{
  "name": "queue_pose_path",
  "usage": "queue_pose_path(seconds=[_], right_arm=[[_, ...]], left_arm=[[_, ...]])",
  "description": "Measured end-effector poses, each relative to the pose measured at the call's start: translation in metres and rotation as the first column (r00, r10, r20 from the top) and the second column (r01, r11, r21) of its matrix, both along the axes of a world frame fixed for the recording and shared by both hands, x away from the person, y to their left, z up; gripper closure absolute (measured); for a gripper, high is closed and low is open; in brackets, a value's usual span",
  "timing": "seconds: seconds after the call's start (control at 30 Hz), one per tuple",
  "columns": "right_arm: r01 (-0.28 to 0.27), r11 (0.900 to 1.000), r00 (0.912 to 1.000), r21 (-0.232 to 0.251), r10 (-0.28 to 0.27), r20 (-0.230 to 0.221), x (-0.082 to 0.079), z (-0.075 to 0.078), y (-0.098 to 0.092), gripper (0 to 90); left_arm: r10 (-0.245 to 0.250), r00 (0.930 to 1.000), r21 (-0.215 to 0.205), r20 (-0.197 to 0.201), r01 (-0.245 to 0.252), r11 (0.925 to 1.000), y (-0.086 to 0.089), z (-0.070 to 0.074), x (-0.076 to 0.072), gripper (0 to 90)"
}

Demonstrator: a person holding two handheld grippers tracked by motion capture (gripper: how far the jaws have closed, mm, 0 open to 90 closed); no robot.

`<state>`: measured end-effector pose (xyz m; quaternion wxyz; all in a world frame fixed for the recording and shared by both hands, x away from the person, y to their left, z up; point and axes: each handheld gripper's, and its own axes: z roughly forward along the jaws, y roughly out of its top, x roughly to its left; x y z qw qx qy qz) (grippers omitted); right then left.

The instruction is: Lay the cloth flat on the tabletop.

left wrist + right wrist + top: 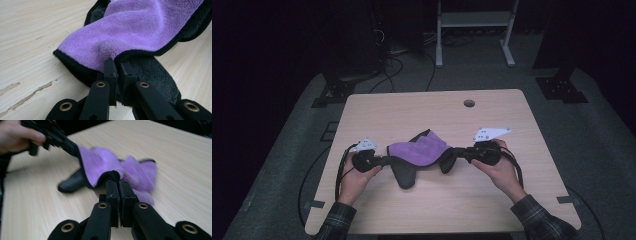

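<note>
Both tongs, left (384,161) and right (451,159), were clamped on cloth (419,150) edges at 9 and 3 o'clock; spreading judged next.

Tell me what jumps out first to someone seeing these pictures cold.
The purple cloth with its dark grey underside and black edging, lying crumpled at the middle of the pale wooden table. Next, the left gripper and right gripper, each pinching the cloth's black hem from opposite sides.

Wooden table (492,195) bears a purple-and-grey cloth (419,150).
</note>
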<state>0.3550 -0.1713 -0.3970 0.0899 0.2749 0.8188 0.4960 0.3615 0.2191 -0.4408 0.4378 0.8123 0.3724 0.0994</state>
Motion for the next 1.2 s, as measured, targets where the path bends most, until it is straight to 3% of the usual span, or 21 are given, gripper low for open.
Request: queue_pose_path(seconds=[0.03, 0.13, 0.27, 0.3, 0.33, 0.43, 0.47, 0.6, 0.63, 0.7, 0.77, 0.9, 0.93, 1.0, 1.03, 1.2], right_arm=[[0.000, 1.000, 1.0000, 0.000, 0.000, 0.000, 0.000, 0.000, 0.000, 87.3], [-0.050, 0.999, 0.9987, 0.008, 0.050, 0.012, 0.006, 0.005, 0.029, 87.4], [-0.090, 0.996, 0.9959, -0.010, 0.090, -0.009, 0.016, -0.002, 0.061, 87.4], [-0.090, 0.996, 0.9959, -0.010, 0.090, -0.009, 0.016, -0.002, 0.061, 87.4], [-0.111, 0.994, 0.9936, -0.023, 0.110, -0.022, 0.022, -0.010, 0.077, 87.3], [-0.133, 0.990, 0.9903, -0.056, 0.131, -0.047, 0.028, -0.027, 0.101, 87.3], [-0.133, 0.990, 0.9903, -0.056, 0.131, -0.047, 0.028, -0.027, 0.101, 87.3], [-0.148, 0.984, 0.9865, -0.103, 0.139, -0.086, 0.037, -0.054, 0.123, 86.3], [-0.154, 0.983, 0.9843, -0.098, 0.144, -0.101, 0.038, -0.058, 0.126, 82.4], [-0.162, 0.983, 0.9830, -0.092, 0.152, -0.103, 0.038, -0.057, 0.126, 78.1], [-0.171, 0.982, 0.9844, -0.083, 0.167, -0.055, 0.030, -0.044, 0.118, 66.4], [-0.172, 0.981, 0.9851, -0.088, 0.172, -0.007, 0.018, -0.031, 0.103, 63.7], [-0.164, 0.984, 0.9863, -0.075, 0.165, 0.003, 0.008, -0.025, 0.087, 62.1], [-0.158, 0.985, 0.9871, -0.075, 0.159, 0.014, 0.006, -0.023, 0.082, 61.9], [-0.146, 0.987, 0.9890, -0.069, 0.147, 0.014, -0.002, -0.022, 0.064, 60.5], [-0.114, 0.989, 0.9932, -0.091, 0.116, 0.013, -0.012, -0.028, 0.036, 58.8]], left_arm=[[0.000, 1.0000, 0.000, 0.000, 0.000, 1.0000, 0.000, 0.000, 0.000, 85.2], [-0.001, 1.0000, -0.014, -0.010, 0.001, 0.9999, 0.000, -0.002, 0.001, 84.7], [0.000, 0.9998, -0.007, -0.019, 0.000, 1.0000, 0.000, -0.003, 0.001, 84.6], [0.000, 0.9998, -0.007, -0.019, 0.000, 1.0000, 0.000, -0.003, 0.001, 84.6], [-0.001, 0.9996, -0.003, -0.027, 0.001, 1.0000, 0.000, -0.004, 0.002, 84.5], [-0.004, 0.9991, 0.001, -0.043, 0.004, 1.0000, 0.000, -0.007, 0.003, 84.5], [-0.004, 0.9991, 0.001, -0.043, 0.004, 1.0000, 0.000, -0.007, 0.003, 84.5], [-0.008, 0.9985, 0.014, -0.054, 0.008, 0.9999, 0.000, -0.010, 0.004, 84.5], [-0.008, 0.9984, 0.017, -0.057, 0.009, 0.9998, -0.001, -0.011, 0.004, 84.3], [-0.009, 0.9983, 0.019, -0.057, 0.010, 0.9998, -0.001, -0.011, 0.004, 84.3], [-0.008, 0.9980, 0.024, -0.062, 0.009, 0.9997, -0.001, -0.012, 0.004, 84.0], [-0.006, 0.9979, 0.026, -0.064, 0.007, 0.9996, 0.000, -0.012, 0.004, 84.1], [-0.004, 0.9979, 0.026, -0.065, 0.006, 0.9996, 0.000, -0.012, 0.004, 84.0], [-0.003, 0.9979, 0.028, -0.064, 0.005, 0.9996, 0.000, -0.012, 0.004, 84.0], [-0.001, 0.9979, 0.028, -0.064, 0.003, 0.9996, 0.000, -0.012, 0.004, 83.9], [0.000, 0.9980, 0.029, -0.064, 0.001, 0.9996, 0.001, -0.012, 0.004, 83.7]])
